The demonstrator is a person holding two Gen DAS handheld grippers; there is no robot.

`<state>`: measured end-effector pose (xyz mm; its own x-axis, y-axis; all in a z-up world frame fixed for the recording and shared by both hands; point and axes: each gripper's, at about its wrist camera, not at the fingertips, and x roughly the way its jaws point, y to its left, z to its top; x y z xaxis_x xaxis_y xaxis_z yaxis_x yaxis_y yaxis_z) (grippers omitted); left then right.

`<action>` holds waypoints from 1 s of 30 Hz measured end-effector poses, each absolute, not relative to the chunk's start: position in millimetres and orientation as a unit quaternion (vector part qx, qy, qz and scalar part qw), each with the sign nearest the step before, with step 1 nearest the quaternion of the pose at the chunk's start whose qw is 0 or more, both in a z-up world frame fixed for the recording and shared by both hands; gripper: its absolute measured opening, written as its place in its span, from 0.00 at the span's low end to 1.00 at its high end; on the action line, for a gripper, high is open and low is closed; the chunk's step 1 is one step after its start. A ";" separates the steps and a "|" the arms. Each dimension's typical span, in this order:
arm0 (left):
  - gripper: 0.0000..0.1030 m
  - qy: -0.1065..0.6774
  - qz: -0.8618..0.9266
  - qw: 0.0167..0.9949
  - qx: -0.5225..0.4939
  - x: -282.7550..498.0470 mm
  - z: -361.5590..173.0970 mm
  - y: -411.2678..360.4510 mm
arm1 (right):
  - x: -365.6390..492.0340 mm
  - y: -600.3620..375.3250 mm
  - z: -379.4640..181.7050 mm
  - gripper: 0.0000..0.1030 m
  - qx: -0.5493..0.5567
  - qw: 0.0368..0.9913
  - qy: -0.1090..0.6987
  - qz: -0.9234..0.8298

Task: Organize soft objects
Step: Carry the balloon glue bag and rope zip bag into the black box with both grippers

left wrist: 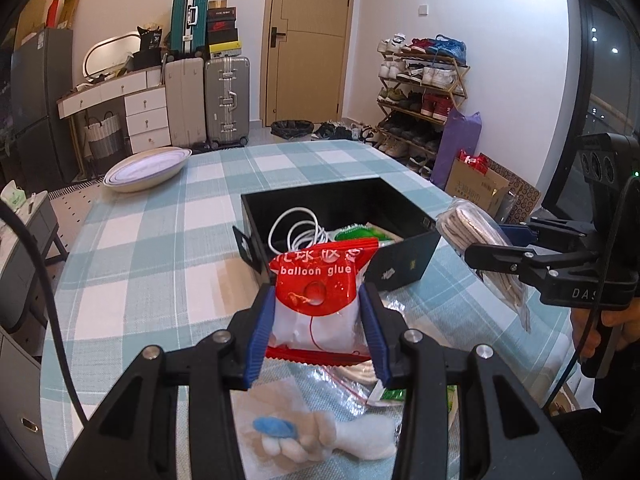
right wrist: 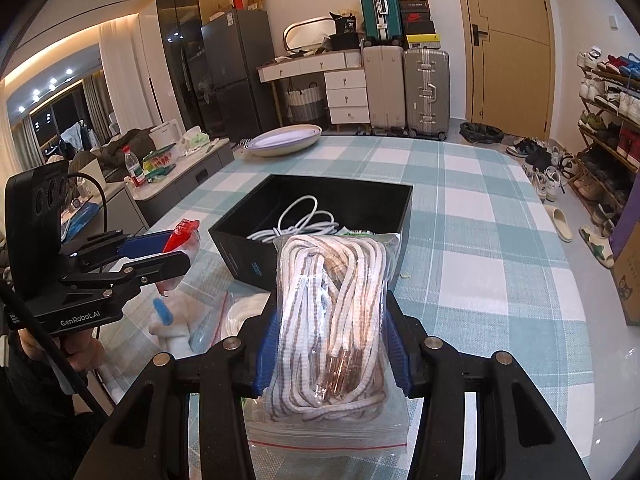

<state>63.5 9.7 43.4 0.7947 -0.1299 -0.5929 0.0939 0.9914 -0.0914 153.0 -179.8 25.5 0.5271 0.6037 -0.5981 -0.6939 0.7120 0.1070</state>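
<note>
We've got the left gripper (left wrist: 318, 312) clamped on the balloon glue packet (left wrist: 316, 300), right gripper (right wrist: 334, 344) pinching the bagged rope (right wrist: 332, 320), black box (left wrist: 400, 256) just beyond.

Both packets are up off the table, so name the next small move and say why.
Probably carry the glue packet in the left hand-held gripper forward over the black box and release. It is clamped and lifted, the box sits open just ahead, and a cable already lies inside.
</note>
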 end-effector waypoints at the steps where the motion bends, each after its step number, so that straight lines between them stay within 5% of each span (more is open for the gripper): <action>1: 0.40 0.312 -0.058 0.948 -0.027 65.4 46.0 9.1 | 153.0 -178.7 28.7 0.46 -0.072 0.870 0.311 0.375; 30: 0.40 0.318 -0.035 0.947 -0.021 137.2 57.1 1.7 | 206.3 -133.5 55.9 0.46 -0.082 0.868 0.313 0.376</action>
<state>137.2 1.7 57.1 0.7958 -0.0796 -0.6004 0.0534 0.9967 -0.0613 206.3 -133.5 55.9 0.5218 0.6016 -0.6048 -0.7044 0.7038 0.0924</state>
